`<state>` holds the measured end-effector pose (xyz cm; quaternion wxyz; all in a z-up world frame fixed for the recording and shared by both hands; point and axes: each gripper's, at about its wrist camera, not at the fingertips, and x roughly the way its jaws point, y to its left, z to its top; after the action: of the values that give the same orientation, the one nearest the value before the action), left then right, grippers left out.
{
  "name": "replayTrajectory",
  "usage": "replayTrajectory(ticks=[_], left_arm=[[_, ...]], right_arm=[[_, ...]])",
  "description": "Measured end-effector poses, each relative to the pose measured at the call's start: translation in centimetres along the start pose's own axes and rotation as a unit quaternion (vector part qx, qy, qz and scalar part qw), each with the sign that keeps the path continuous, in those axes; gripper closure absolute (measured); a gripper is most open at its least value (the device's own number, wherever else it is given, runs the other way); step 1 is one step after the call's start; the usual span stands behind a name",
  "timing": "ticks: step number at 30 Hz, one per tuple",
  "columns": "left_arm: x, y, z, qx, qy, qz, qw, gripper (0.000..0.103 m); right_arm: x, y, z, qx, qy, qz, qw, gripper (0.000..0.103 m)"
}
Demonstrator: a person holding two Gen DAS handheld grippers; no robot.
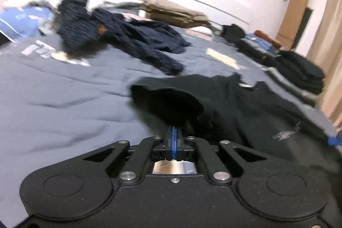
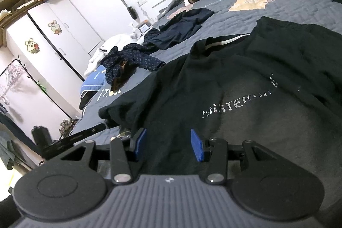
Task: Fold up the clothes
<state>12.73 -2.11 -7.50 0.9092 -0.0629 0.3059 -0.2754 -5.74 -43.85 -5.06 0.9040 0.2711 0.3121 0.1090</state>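
A black T-shirt (image 1: 235, 104) with faded white print lies spread on the grey quilt (image 1: 64, 99) of a bed. My left gripper (image 1: 174, 131) is shut, its blue pads pressed together on the shirt's left edge, and a fold of sleeve rises over the fingertips. In the right wrist view the same black T-shirt (image 2: 235, 69) fills the foreground, collar stripe towards the far side. My right gripper (image 2: 168, 143) stands open just over the shirt's near hem, blue pads (image 2: 197, 147) well apart, with cloth under them but not pinched.
A navy patterned garment (image 1: 89, 29) and a plain navy one (image 1: 158, 35) lie crumpled farther up the bed. A beige folded pile (image 1: 177, 12) sits by the wall and stacks of folded clothes (image 1: 299, 65) line the right side. A white wardrobe (image 2: 53, 40) stands beyond the bed.
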Motion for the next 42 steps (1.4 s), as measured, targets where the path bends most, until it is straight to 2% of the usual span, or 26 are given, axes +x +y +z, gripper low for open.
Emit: replayTrajectory(ticks=[5, 7, 8, 10, 11, 14, 18, 21, 23, 25, 27, 32, 38, 41, 42], left_arm=[[-1.3, 1.5, -0.6, -0.027, 0.026, 0.019, 0.9991, 0.103], [-1.3, 1.3, -0.9, -0.037, 0.035, 0.015, 0.9986, 0.096], [-1.0, 1.1, -1.0, -0.044, 0.037, 0.011, 0.9983, 0.089], [-0.2, 0.4, -1.1, -0.055, 0.032, 0.0, 0.998, 0.041], [0.1, 0.0, -1.0, -0.052, 0.023, -0.003, 0.9984, 0.04], [1.6, -1.1, -0.4, -0.036, -0.003, -0.003, 0.9993, 0.04], [4.2, -2.4, 0.1, -0.012, 0.003, -0.006, 0.9999, 0.041], [5.5, -3.2, 0.1, 0.008, 0.001, -0.023, 0.9997, 0.044], [6.3, -3.5, 0.0, 0.014, 0.012, -0.036, 0.9992, 0.061], [6.9, -3.5, -0.2, 0.014, 0.03, -0.042, 0.9985, 0.086], [6.4, -2.6, -0.2, -0.009, 0.035, -0.065, 0.9972, 0.092], [2.4, -0.1, 0.1, -0.072, 0.017, -0.126, 0.9892, 0.095], [2.5, -0.4, -1.0, -0.043, 0.093, -0.049, 0.9936, 0.091], [1.4, -1.2, -1.3, -0.052, 0.073, -0.037, 0.9953, 0.084], [0.9, -1.8, -1.3, -0.052, 0.064, -0.034, 0.996, 0.071]], right_arm=[[-0.2, 0.3, 0.2, -0.001, -0.004, 0.006, 1.0, 0.058], [-0.1, 0.4, 0.2, -0.002, -0.003, 0.006, 1.0, 0.058], [-0.1, 0.4, 0.2, -0.001, -0.002, 0.005, 1.0, 0.058], [0.1, 0.4, 0.1, -0.001, 0.0, 0.002, 1.0, 0.058], [0.1, 0.4, 0.0, -0.002, 0.001, 0.001, 1.0, 0.058], [0.3, 0.4, -0.1, -0.003, 0.004, -0.001, 1.0, 0.058], [0.4, 0.1, -0.1, 0.0, 0.006, -0.003, 1.0, 0.058], [0.6, -0.1, -0.2, 0.003, 0.008, -0.007, 1.0, 0.058], [0.5, -0.2, -0.2, 0.004, 0.008, -0.008, 1.0, 0.058], [0.5, -0.3, -0.2, 0.005, 0.009, -0.008, 1.0, 0.058], [0.5, -0.3, -0.2, 0.006, 0.009, -0.007, 1.0, 0.058], [0.4, -0.3, -0.2, 0.008, 0.009, -0.007, 1.0, 0.058], [0.3, -0.2, -0.2, 0.006, 0.008, -0.006, 1.0, 0.058], [0.3, -0.1, -0.1, 0.004, 0.005, -0.006, 1.0, 0.058], [0.2, -0.2, 0.0, 0.005, 0.004, -0.007, 1.0, 0.058]])
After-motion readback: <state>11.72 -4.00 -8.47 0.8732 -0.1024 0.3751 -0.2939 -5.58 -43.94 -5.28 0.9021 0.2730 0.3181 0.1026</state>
